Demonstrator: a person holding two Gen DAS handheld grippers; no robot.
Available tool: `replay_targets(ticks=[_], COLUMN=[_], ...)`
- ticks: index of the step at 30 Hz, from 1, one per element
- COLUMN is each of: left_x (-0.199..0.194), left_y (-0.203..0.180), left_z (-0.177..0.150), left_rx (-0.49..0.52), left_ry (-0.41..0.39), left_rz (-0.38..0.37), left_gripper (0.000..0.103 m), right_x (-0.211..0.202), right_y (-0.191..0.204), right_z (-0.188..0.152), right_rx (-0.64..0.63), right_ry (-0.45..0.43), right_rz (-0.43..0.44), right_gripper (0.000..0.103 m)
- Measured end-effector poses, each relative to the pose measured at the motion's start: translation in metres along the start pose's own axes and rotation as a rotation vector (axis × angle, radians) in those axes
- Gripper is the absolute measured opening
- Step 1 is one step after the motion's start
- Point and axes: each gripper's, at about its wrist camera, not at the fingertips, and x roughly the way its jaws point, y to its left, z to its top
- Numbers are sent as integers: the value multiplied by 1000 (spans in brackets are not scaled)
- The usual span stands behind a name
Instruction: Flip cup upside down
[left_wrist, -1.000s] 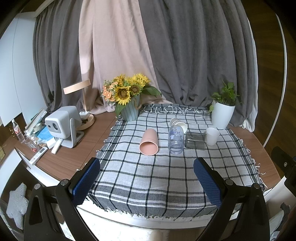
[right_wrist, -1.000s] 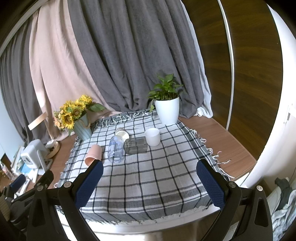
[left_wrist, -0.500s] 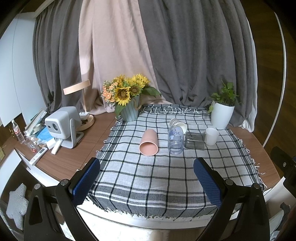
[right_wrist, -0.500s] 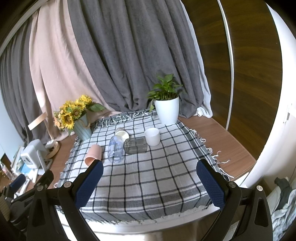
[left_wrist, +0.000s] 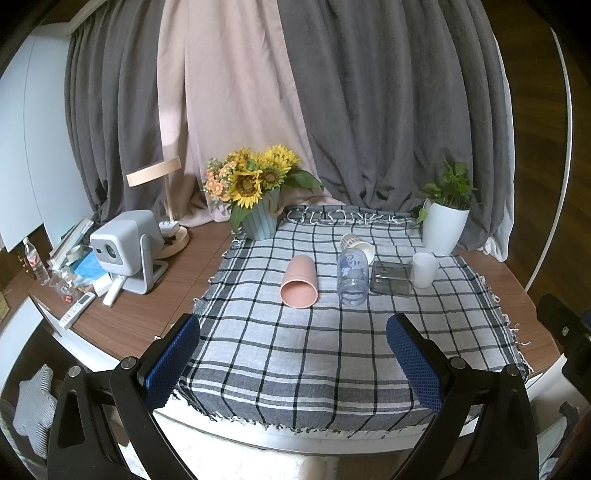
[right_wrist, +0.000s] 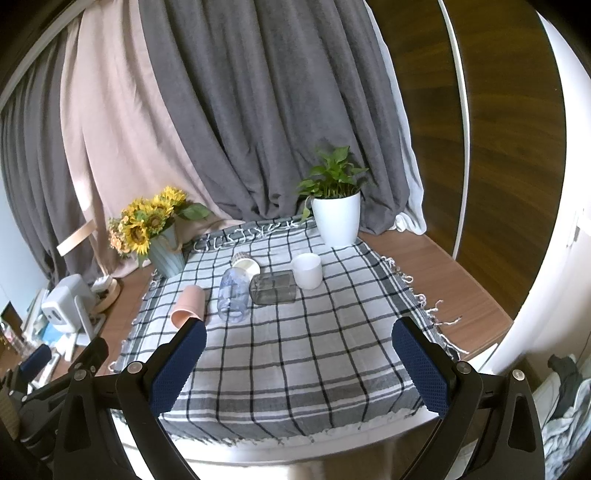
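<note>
A pink cup (left_wrist: 299, 282) lies on its side on the checked cloth (left_wrist: 332, 350), mouth toward me; it also shows in the right wrist view (right_wrist: 189, 307). A clear plastic cup (left_wrist: 352, 275) lies on its side beside it, also seen in the right wrist view (right_wrist: 234, 294). A white cup (left_wrist: 424, 268) stands upright at the right, also in the right wrist view (right_wrist: 306, 270). A paper cup (left_wrist: 356, 243) lies on its side behind. My left gripper (left_wrist: 291, 360) and right gripper (right_wrist: 299, 363) are open and empty, held at the table's near edge, well short of the cups.
A grey glass box (left_wrist: 391, 277) lies between the clear and white cups. A sunflower vase (left_wrist: 258, 218) and a white plant pot (left_wrist: 443, 229) stand at the back. A projector (left_wrist: 125, 247), a lamp and clutter sit on the wooden table at the left.
</note>
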Motion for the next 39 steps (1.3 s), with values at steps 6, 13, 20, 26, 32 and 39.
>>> replay_targets(ticks=[6, 13, 20, 26, 32, 39], left_x=[16, 70, 144, 210, 259, 315], left_y=[10, 44, 91, 121, 134, 142], left_z=[0, -2, 3, 9, 20, 27], left_rx=[-2, -19, 18, 65, 103, 97], left_ry=[53, 155, 272, 384, 433, 507], left_rz=[3, 36, 83, 83, 52, 43], left_gripper=[103, 103, 103, 103, 103, 103], right_x=[5, 41, 117, 187, 267, 338], right_y=[11, 45, 110, 176, 236, 261], right_z=[-6, -3, -2, 3, 3, -6], right_rx=[-15, -48, -76, -142, -211, -197], right_ry=[25, 81, 202, 311, 442, 535], right_rz=[0, 17, 70, 147, 200, 186], right_gripper=[101, 101, 101, 101, 101, 98])
